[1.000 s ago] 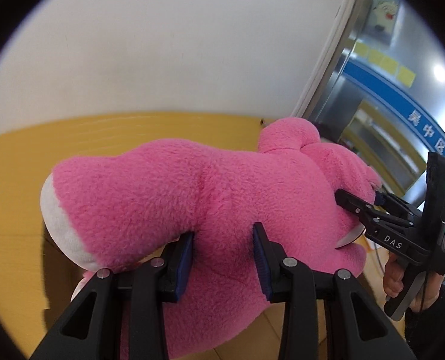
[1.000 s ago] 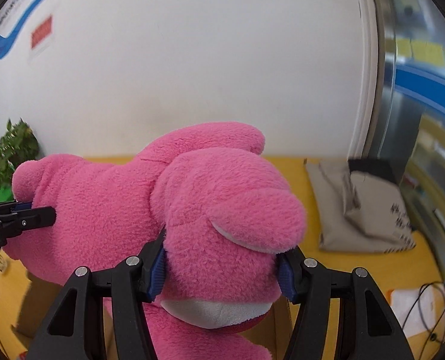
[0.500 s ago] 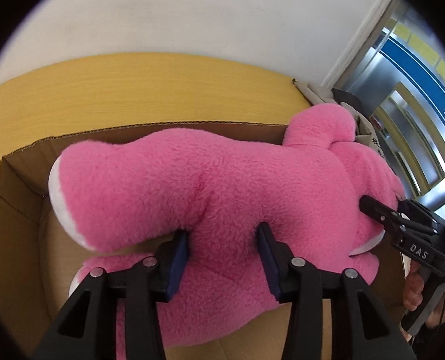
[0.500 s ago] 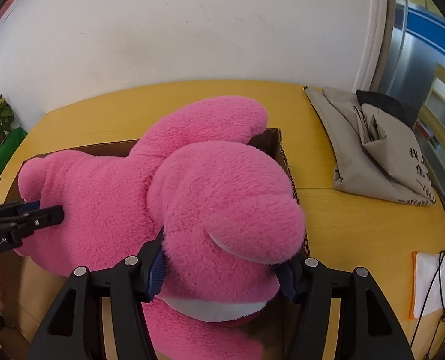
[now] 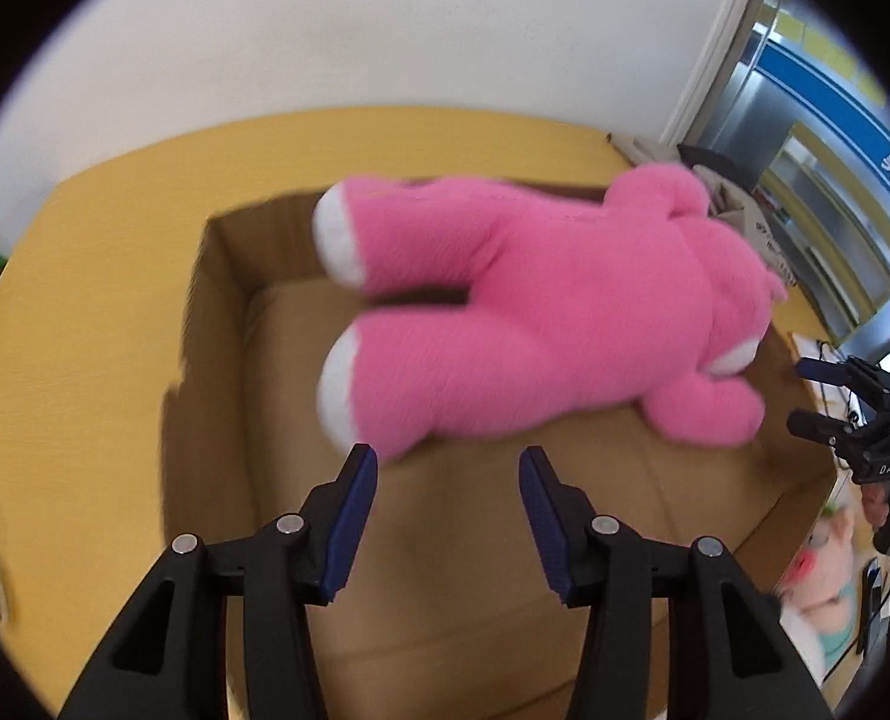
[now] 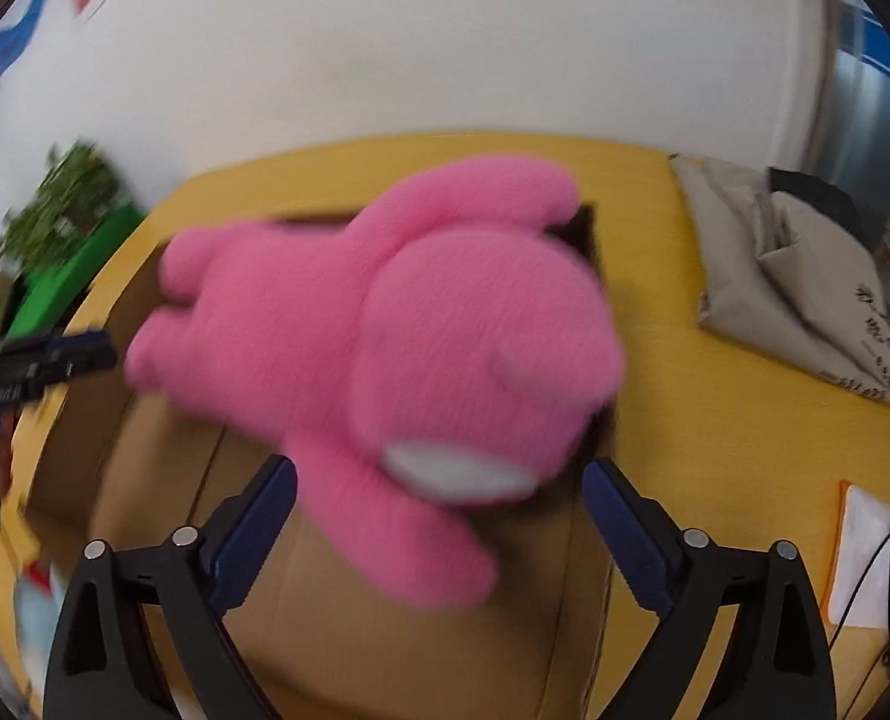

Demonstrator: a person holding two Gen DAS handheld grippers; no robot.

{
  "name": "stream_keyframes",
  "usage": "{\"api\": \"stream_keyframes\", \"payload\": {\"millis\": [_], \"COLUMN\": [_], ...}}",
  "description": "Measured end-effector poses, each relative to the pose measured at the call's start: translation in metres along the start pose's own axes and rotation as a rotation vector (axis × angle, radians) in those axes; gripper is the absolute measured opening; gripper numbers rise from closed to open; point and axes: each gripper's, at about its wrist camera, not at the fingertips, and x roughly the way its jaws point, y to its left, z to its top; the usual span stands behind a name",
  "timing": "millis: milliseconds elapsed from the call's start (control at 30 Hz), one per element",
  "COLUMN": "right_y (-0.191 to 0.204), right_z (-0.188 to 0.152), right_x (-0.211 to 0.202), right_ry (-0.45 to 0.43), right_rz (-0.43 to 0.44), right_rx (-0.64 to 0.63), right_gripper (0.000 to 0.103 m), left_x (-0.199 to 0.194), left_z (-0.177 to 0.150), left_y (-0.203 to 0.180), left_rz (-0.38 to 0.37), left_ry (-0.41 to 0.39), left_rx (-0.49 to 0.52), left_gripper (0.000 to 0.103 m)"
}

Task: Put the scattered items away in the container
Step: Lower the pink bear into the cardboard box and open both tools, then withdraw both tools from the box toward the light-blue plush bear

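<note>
A large pink plush bear (image 5: 541,312) lies in the open cardboard box (image 5: 222,324) on the yellow table, blurred by motion. It also shows in the right wrist view (image 6: 384,348), over the box (image 6: 336,630). My left gripper (image 5: 448,480) is open and empty just in front of the bear's white-tipped legs. My right gripper (image 6: 438,498) is open and empty around the bear's head end, not gripping it. The right gripper also shows at the right edge of the left wrist view (image 5: 835,396). The left gripper shows at the left of the right wrist view (image 6: 54,354).
A grey folded bag (image 6: 793,282) lies on the table right of the box. A green plant (image 6: 60,210) stands at the far left. A white pad and cables (image 6: 871,564) lie at the right edge. A small pale plush toy (image 5: 823,564) lies beside the box.
Both grippers have opened and let go of the pink bear. The bear has dropped into the box and both grippers have pulled back from it.
</note>
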Motion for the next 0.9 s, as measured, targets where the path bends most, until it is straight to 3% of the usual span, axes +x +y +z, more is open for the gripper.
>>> {"api": "stream_keyframes", "payload": {"millis": [100, 167, 300, 400, 533, 900], "right_y": [0.003, 0.008, 0.021, 0.022, 0.011, 0.022], "right_z": [-0.035, -0.049, -0.066, -0.079, -0.089, -0.109], "right_x": [0.006, 0.002, -0.004, -0.009, -0.018, -0.039], "right_ry": [0.074, 0.064, 0.13, 0.119, 0.101, 0.123], "right_rz": [-0.044, -0.057, -0.083, -0.112, -0.103, -0.132], "right_rx": [-0.043, -0.07, -0.07, -0.061, 0.032, 0.092], "right_gripper": [0.099, 0.098, 0.098, 0.098, 0.098, 0.098], "left_x": [0.004, 0.004, 0.006, -0.002, -0.011, -0.033], "left_z": [-0.021, -0.033, -0.059, -0.074, -0.086, -0.097], "left_y": [0.013, 0.016, 0.022, 0.017, 0.02, 0.027], "left_rz": [0.033, 0.054, 0.023, 0.057, 0.055, 0.025], "left_ry": [0.067, 0.101, 0.165, 0.161, 0.161, 0.143], "left_rx": [-0.019, -0.013, -0.021, 0.03, 0.021, -0.01], "left_gripper": [0.049, 0.048, 0.047, 0.046, 0.046, 0.043]}}
